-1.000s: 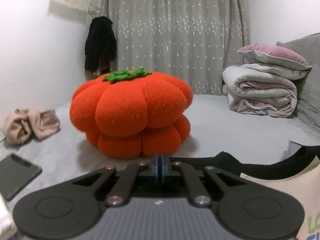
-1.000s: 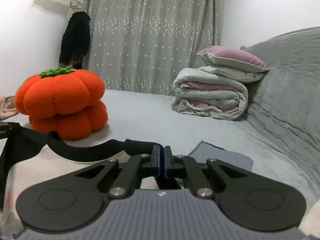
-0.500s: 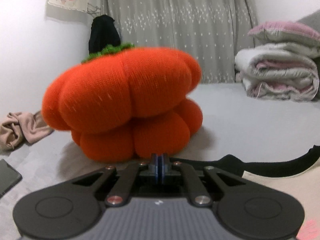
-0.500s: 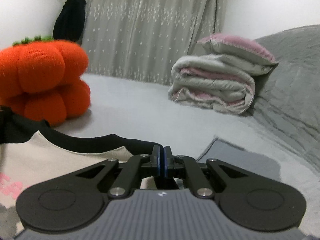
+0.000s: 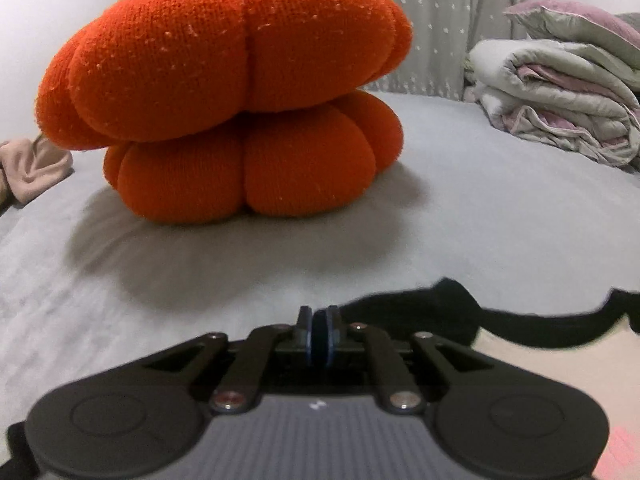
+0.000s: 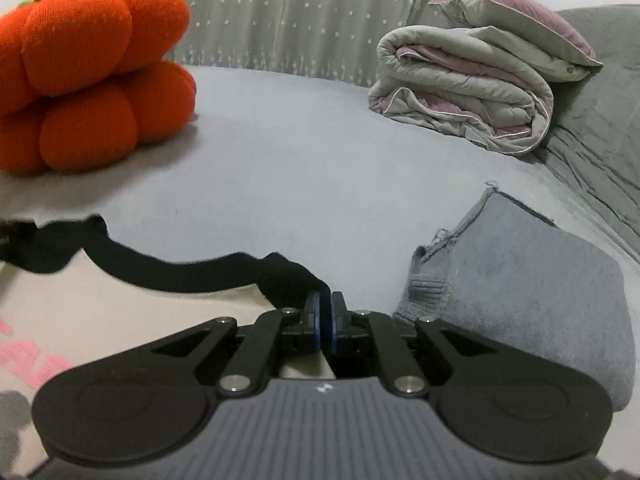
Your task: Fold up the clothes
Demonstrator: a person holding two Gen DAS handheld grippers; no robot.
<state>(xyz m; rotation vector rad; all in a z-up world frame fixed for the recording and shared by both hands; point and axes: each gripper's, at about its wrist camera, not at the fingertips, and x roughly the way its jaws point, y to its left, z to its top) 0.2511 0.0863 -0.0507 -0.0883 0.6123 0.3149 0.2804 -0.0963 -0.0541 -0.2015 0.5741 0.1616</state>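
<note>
Both grippers, left gripper (image 5: 319, 326) and right gripper (image 6: 325, 312), were clenched on the cream shirt's (image 6: 120, 320) black collar edge (image 6: 180, 272), stretched 9-to-3 across the bed (image 6: 300, 168) between them.

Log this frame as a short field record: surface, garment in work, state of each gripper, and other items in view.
surface: grey bed sheet
garment: cream shirt with black trim, pink print, lying on the sheet
left gripper: jaws closed; black trim reaches it, grasp not clear
right gripper: jaws closed on the shirt's black edge
ahead left: orange pumpkin plush, green stem
ahead right: folded quilt with pillow on top
beside right gripper: folded grey garment
far left: beige cloth
backdrop: dotted grey curtain
</note>
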